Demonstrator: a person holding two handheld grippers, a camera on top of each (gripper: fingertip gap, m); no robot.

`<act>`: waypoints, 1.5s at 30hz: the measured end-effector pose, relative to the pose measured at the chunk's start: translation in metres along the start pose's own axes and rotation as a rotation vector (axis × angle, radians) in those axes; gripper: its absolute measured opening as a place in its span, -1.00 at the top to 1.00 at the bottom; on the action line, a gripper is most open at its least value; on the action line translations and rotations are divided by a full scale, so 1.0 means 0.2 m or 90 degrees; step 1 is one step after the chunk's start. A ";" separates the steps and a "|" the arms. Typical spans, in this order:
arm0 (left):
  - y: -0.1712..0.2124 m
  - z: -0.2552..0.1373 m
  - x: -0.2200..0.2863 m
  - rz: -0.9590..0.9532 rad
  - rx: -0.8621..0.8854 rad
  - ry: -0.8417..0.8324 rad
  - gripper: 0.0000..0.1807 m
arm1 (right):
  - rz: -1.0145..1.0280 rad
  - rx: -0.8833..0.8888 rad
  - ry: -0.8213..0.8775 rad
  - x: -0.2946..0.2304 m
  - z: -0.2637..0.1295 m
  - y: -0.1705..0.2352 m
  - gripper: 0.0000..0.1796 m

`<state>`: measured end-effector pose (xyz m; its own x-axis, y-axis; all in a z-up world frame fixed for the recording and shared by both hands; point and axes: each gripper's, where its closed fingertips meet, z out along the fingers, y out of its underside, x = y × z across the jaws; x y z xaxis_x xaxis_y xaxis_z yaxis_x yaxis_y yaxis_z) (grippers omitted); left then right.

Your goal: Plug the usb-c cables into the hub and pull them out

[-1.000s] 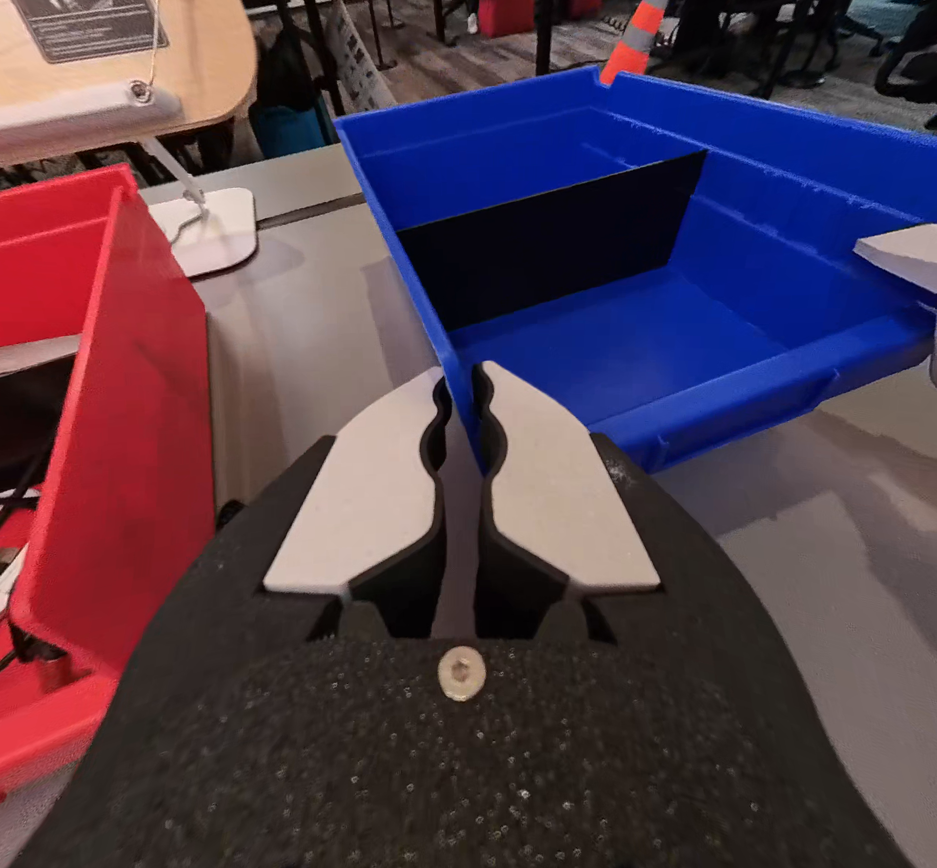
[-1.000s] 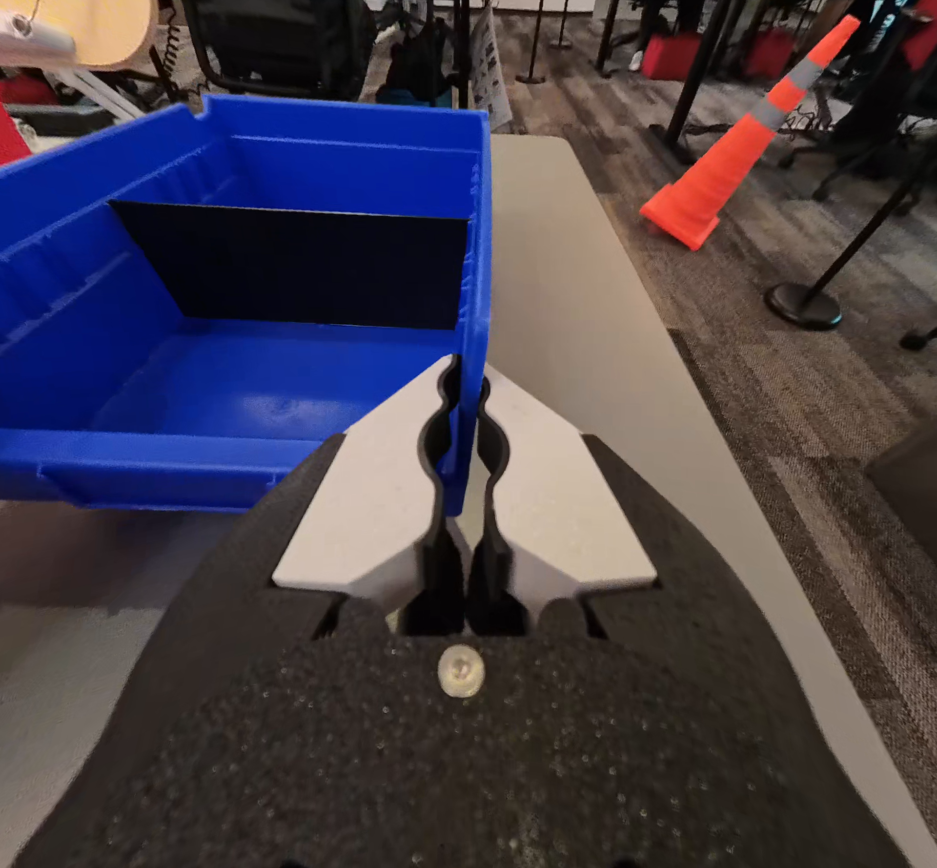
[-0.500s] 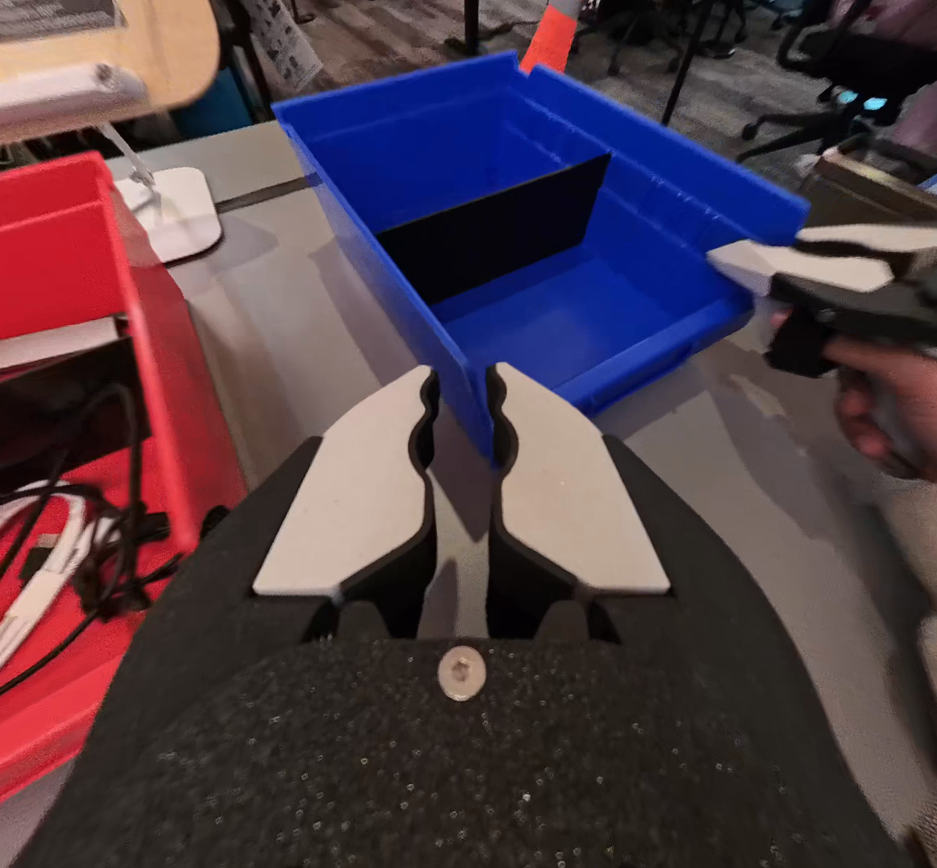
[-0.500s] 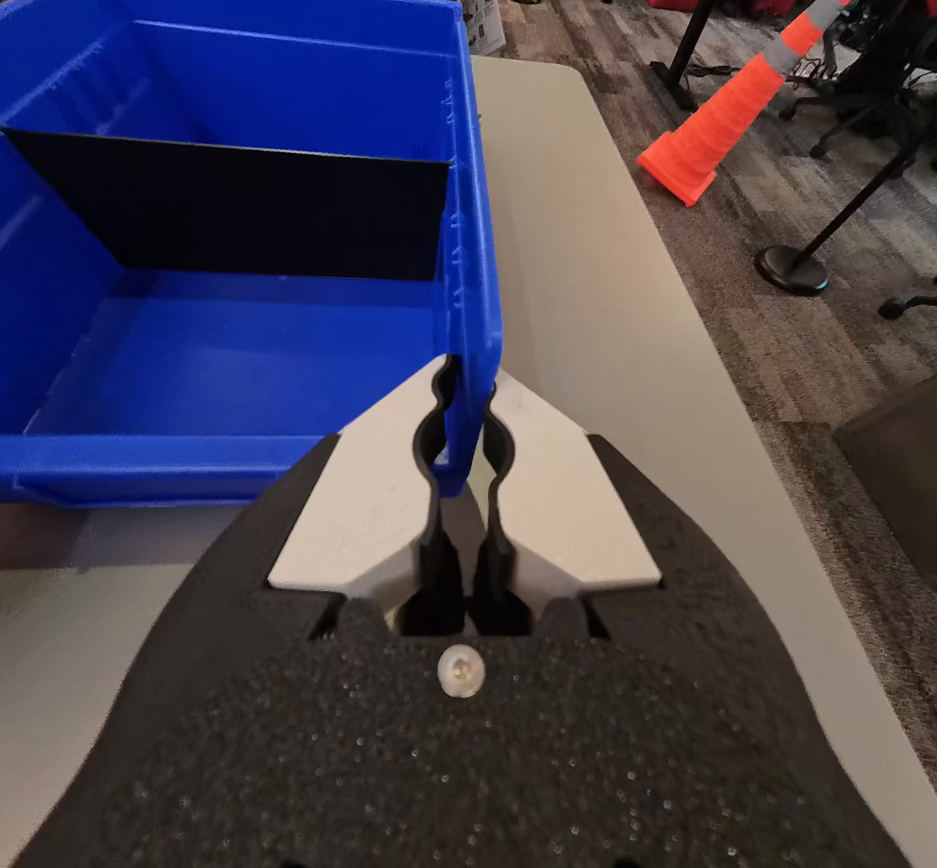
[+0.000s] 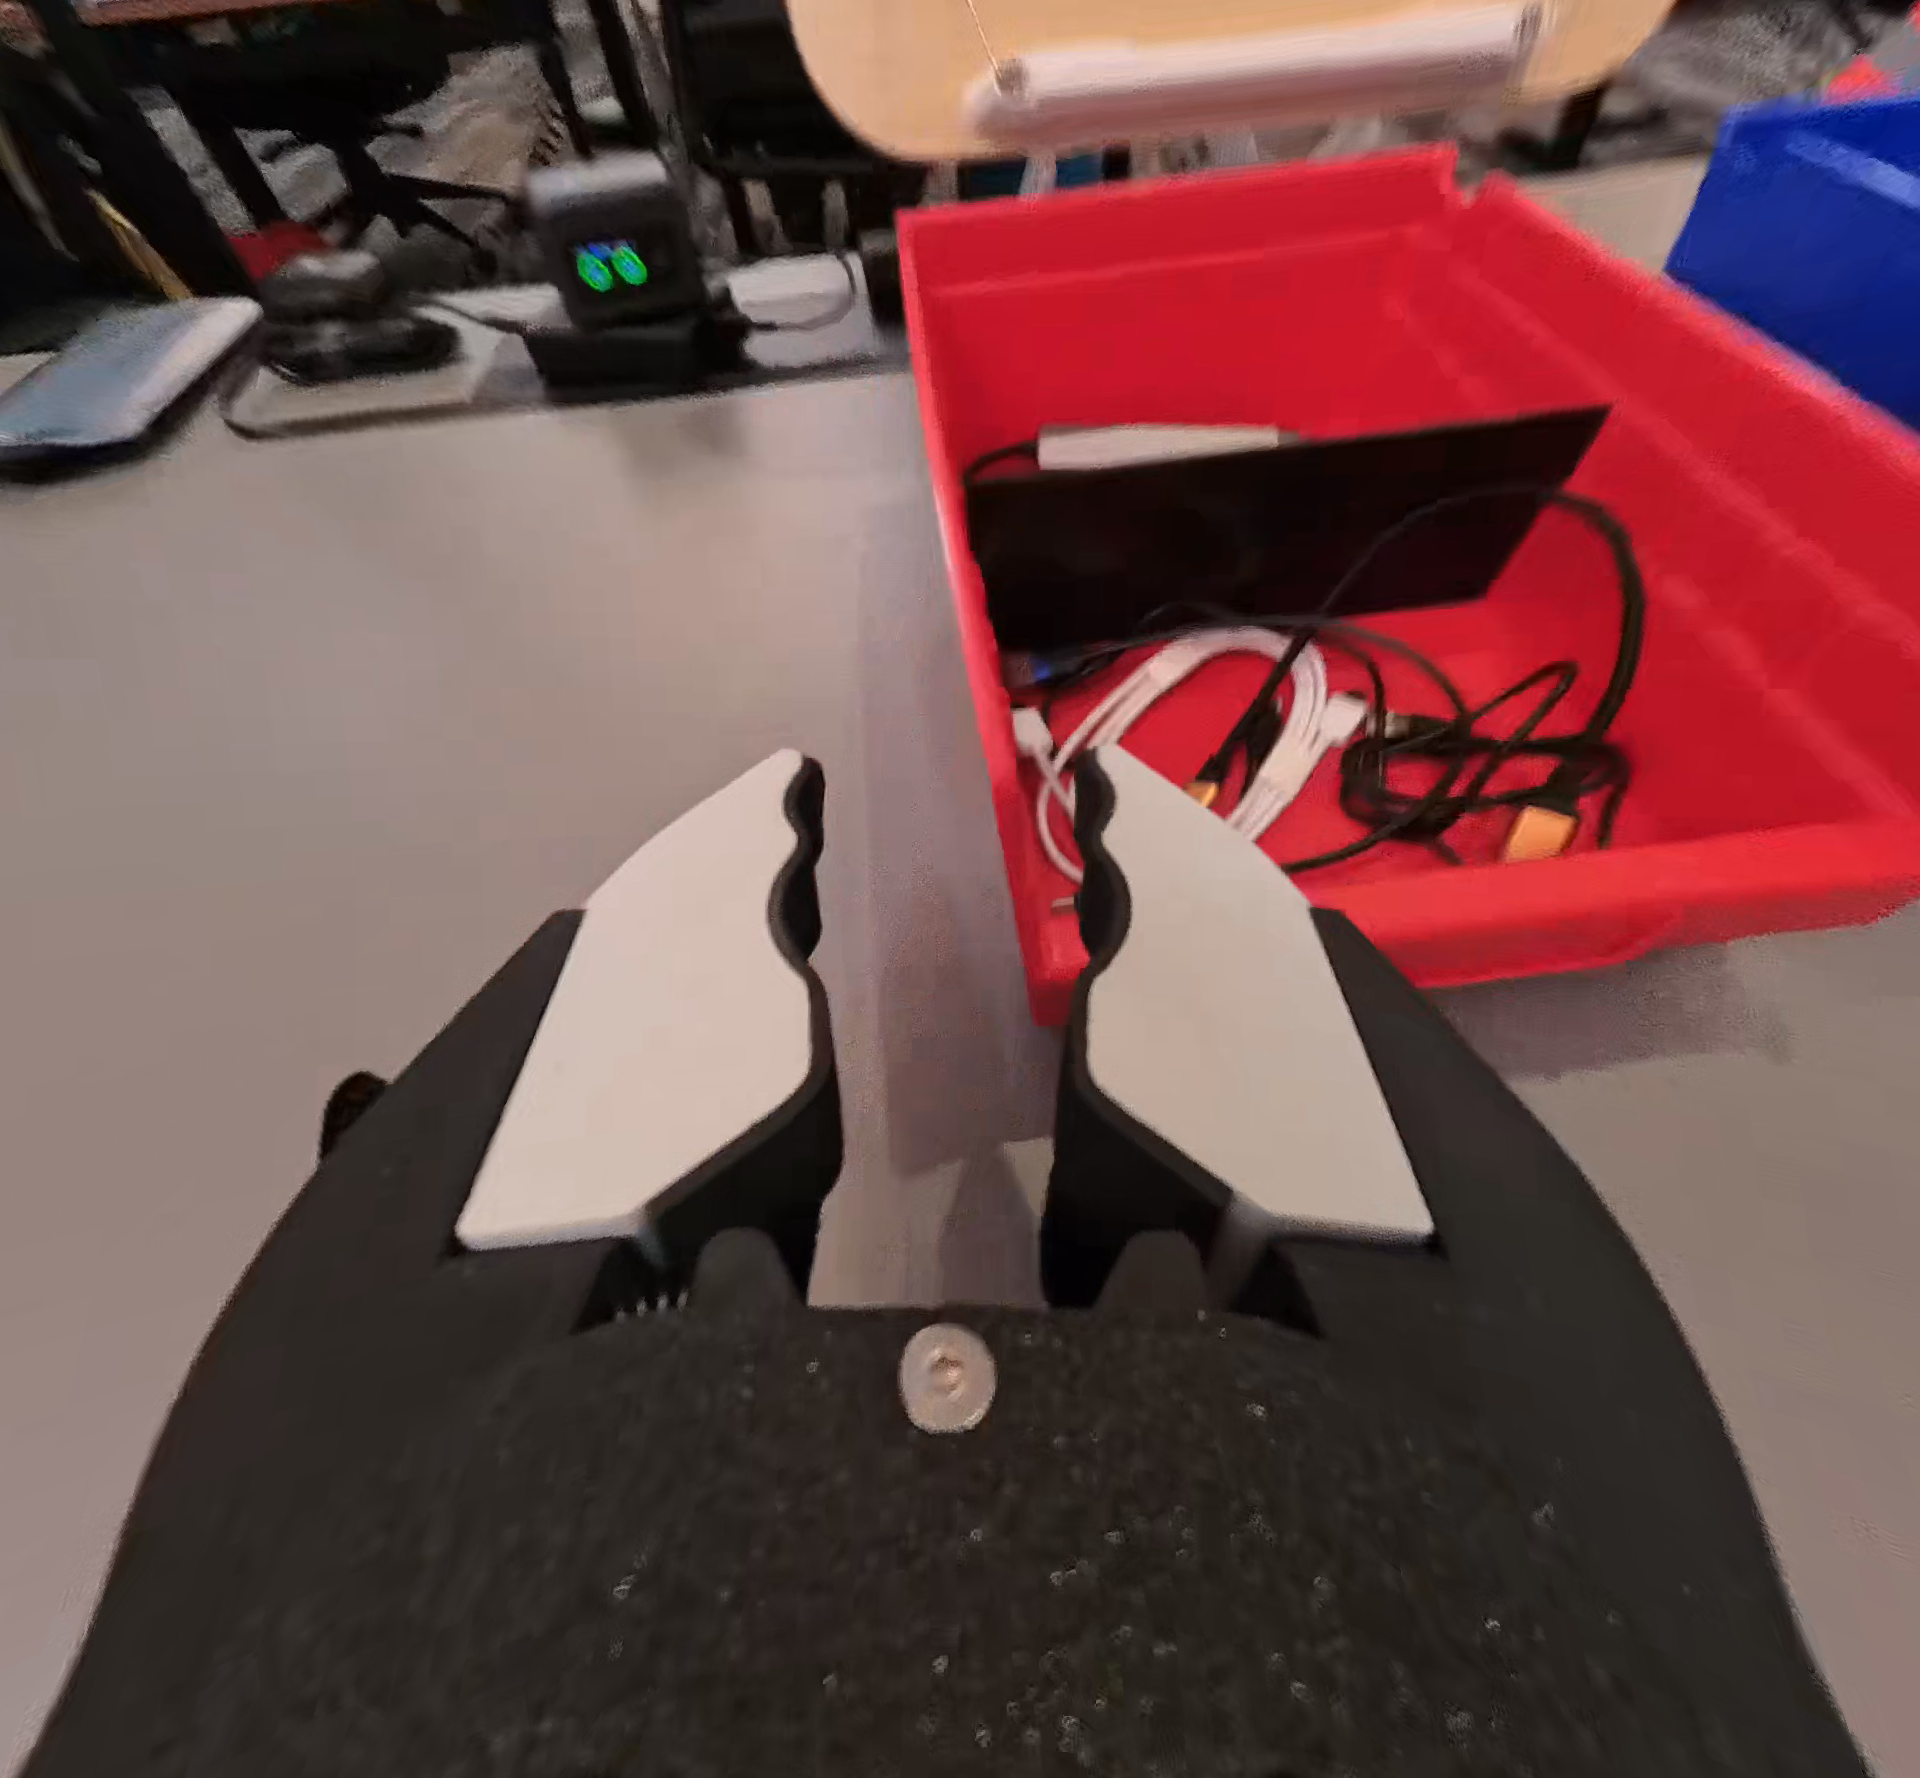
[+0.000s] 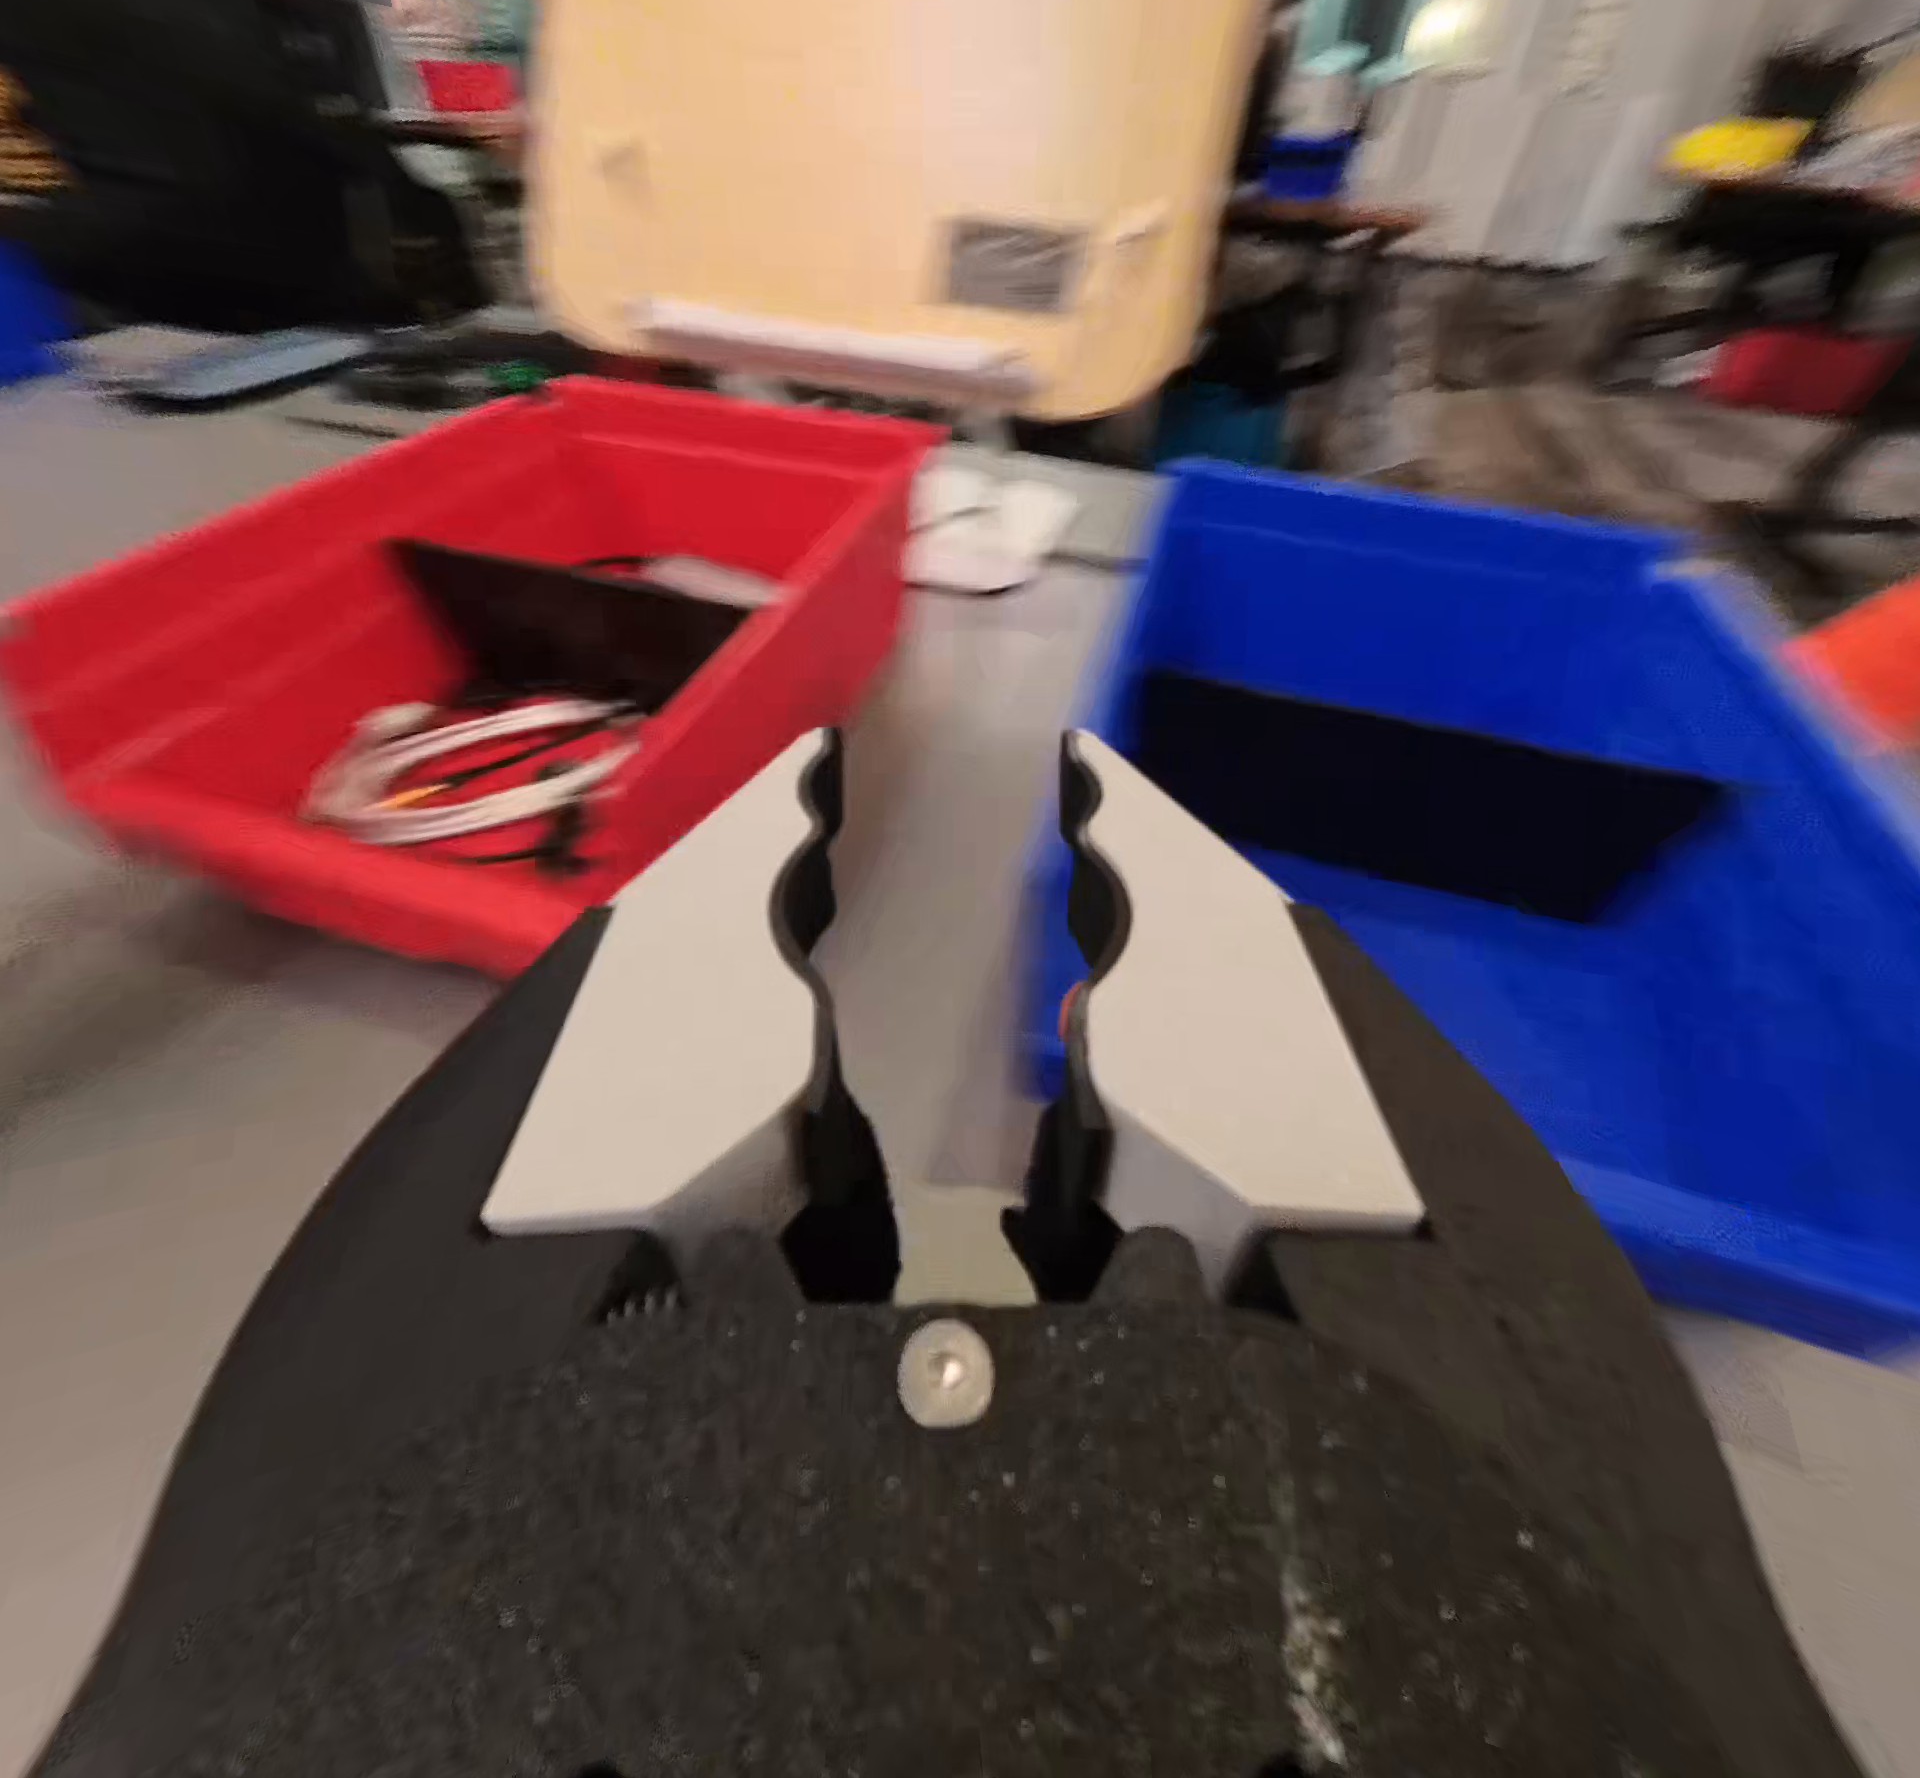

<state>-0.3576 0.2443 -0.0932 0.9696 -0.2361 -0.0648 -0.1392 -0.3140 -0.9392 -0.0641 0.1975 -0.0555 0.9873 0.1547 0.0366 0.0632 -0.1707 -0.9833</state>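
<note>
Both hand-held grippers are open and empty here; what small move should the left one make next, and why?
Probably ease the left hand-held gripper forward and right, over the near wall of the red plastic bin, toward the tangled black and white cables. Nothing is gripped yet, and the cables lie just beyond its fingertips.

Black foam-textured gripper [image 5: 945, 793] bodies, pale grey wavy-edged jaws, silver screws [image 5: 945, 1379].
</note>
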 end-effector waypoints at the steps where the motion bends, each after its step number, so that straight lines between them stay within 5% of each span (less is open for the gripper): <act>1: 0.05 0.04 0.00 0.008 -0.020 0.012 0.48 | 0.018 -0.022 -0.042 -0.16 0.06 0.05 0.51; 8: 0.18 0.21 0.11 -0.043 -0.085 0.111 0.81 | 0.116 -0.174 0.021 -0.37 0.40 0.36 0.59; 11: 0.17 0.23 0.10 -0.020 -0.087 0.107 0.91 | 0.098 -0.146 0.083 -0.36 0.43 0.33 0.94; 21: 0.12 0.17 -0.44 0.007 -0.059 0.018 0.97 | 0.080 -0.093 0.136 -0.81 0.54 0.16 0.97; 28: 0.14 0.11 -1.00 -0.062 -0.052 -0.038 0.98 | 0.034 -0.096 0.064 -1.35 0.75 0.07 0.96; 34: 0.27 0.13 -1.17 -0.056 -0.099 -0.037 0.98 | 0.044 -0.146 0.031 -1.55 0.83 0.20 0.95; 41: 0.27 0.15 -1.19 -0.100 -0.082 -0.017 0.98 | 0.094 -0.155 -0.101 -1.60 0.76 0.17 0.86; 45: 0.27 0.13 -1.21 -0.031 -0.079 -0.084 0.88 | 0.118 -0.075 -0.269 -1.55 0.50 -0.10 0.63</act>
<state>-0.5948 0.3083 -0.1372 0.9926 -0.0973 -0.0722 -0.1077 -0.4356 -0.8937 -0.3856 0.2506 -0.0657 0.8392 0.4894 -0.2373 -0.0681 -0.3384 -0.9385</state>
